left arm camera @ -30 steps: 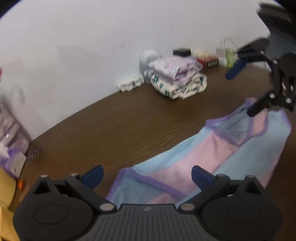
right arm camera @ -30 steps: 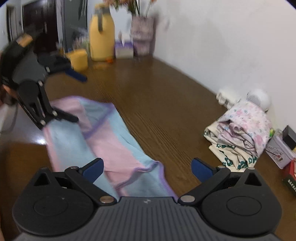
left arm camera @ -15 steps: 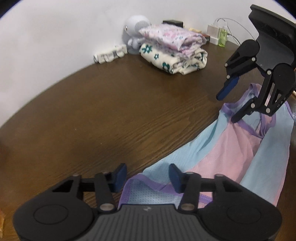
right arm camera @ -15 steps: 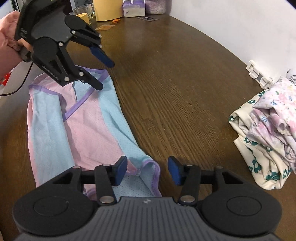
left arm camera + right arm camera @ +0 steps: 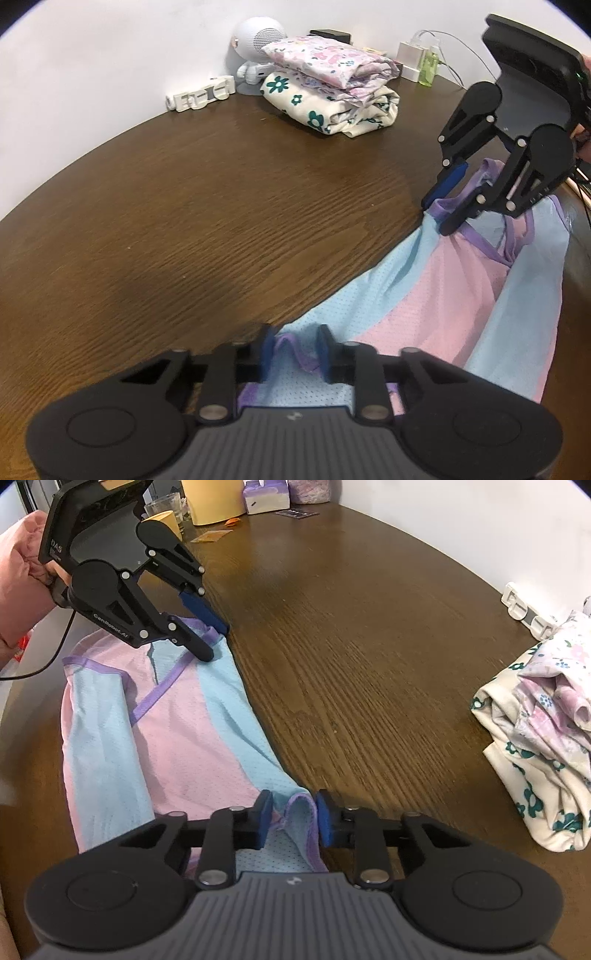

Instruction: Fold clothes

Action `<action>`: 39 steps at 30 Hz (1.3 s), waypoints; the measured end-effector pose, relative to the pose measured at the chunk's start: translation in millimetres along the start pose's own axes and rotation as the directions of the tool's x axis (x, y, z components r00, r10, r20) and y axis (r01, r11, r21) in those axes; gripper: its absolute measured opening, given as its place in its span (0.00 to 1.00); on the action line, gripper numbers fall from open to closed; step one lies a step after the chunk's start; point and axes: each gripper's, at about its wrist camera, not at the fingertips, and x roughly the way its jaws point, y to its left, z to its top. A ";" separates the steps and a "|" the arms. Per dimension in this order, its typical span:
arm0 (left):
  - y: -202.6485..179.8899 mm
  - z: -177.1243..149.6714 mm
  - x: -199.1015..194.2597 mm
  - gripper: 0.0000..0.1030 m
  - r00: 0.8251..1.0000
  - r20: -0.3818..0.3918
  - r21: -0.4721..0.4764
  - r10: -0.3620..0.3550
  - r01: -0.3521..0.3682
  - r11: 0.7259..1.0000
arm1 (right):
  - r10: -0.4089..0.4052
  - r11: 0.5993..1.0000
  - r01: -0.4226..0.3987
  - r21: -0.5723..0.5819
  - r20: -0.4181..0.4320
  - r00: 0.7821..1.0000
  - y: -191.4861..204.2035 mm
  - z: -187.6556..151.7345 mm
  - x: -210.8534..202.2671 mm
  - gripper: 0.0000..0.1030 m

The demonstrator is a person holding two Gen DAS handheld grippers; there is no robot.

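on the left, our left gripper (image 5: 293,350) pinches a ruffle of purple trim at one end of the pink-and-blue top (image 5: 461,295), its jaws narrowed onto the cloth — a corner hold that lets that end be lifted evenly. the top lies stretched along the near edge of the wooden table (image 5: 221,206), already narrowed lengthwise, blue panels over pink. to the right, our right gripper (image 5: 291,816) clamps the trim at the opposite end, so the far edge hangs taut between both. farther right sits a pile of folded clothes (image 5: 546,731), likely where this one belongs.
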 end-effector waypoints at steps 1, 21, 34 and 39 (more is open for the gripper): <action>-1.6 -0.7 -0.3 0.05 1.000 0.002 0.008 0.000 0.000 1.000 | 0.002 1.000 -0.002 0.000 0.002 1.000 0.5 -0.5 -0.2 0.12; -152.2 -103.3 -99.6 0.03 0.908 0.350 0.257 0.230 -0.329 0.909 | -0.168 0.914 0.233 -0.333 0.213 0.963 125.8 -75.0 -47.7 0.05; -162.6 -135.4 -70.3 0.13 0.926 0.293 0.140 0.237 -0.287 0.948 | -0.187 0.883 0.278 -0.378 0.261 0.947 170.0 -112.8 -37.4 0.19; -150.5 -141.0 -86.5 0.49 0.927 0.325 0.031 0.190 -0.212 0.977 | -0.155 0.938 0.233 -0.257 0.288 0.945 158.0 -114.8 -41.6 0.37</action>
